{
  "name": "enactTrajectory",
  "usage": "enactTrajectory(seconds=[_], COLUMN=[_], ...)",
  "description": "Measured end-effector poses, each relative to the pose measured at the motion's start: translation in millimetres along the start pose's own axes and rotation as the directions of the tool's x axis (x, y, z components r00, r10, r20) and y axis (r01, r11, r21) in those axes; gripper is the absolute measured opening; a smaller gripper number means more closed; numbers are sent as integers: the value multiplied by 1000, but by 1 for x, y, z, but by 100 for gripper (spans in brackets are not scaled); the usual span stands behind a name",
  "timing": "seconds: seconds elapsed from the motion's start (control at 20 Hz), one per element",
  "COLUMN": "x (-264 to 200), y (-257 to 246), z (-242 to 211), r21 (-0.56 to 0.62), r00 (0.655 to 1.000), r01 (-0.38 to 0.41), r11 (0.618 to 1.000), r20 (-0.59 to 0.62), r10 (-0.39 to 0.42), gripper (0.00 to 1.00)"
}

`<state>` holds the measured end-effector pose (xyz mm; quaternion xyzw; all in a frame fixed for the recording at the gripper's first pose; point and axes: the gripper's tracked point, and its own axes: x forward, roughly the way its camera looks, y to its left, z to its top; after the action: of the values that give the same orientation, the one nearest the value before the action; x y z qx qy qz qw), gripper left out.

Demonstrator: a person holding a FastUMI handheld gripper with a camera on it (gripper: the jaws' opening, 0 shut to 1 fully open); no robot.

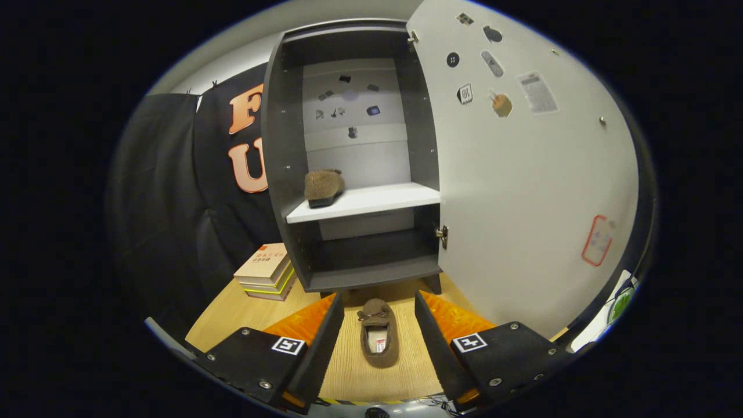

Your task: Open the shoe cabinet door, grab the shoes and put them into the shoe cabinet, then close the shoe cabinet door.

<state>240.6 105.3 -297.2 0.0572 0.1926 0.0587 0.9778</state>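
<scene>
Looking forward along the gripper, its two fingers stand wide apart and hold nothing. Between them, touching neither, a brown moccasin slipper lies on the pale wooden tabletop, opening up, toe with its small bow pointing away toward the cabinet.

Just beyond the fingers stands the dark grey shoe cabinet. Its white door is already swung fully open to the right. On the white middle shelf, toward its left side, sits a second matching slipper. The compartment below that shelf looks bare. To the cabinet's left, a short stack of books rests on the table.

Judged from here, one slipper remains to be picked up and stowed. The risks: the slipper is soft, so a pinch across its sides may fold it and let it slip free on the lift. Carrying it in could knock the shelved slipper, or catch the front edge of the shelf. The open door stands close on the right and could be bumped.
</scene>
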Motion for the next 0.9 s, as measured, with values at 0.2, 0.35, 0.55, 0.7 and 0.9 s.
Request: enactTrajectory(seconds=[0.2, 0.35, 0.55, 0.7, 0.9], x=[48, 82, 120, 146, 172], y=[9, 20, 32, 37, 37], z=[-47, -88, -137, -163, -176], r21=[8, 15, -6, -39, -100], r00=[997, 991, 983, 978, 979], r01=[-43, -75, -104, -107, -88], r11=[999, 997, 995, 993, 991], r20=[-57, -106, -154, -182, -195], r10=[43, 76, 102, 98, 67], gripper=[77, 75, 67, 57, 47])
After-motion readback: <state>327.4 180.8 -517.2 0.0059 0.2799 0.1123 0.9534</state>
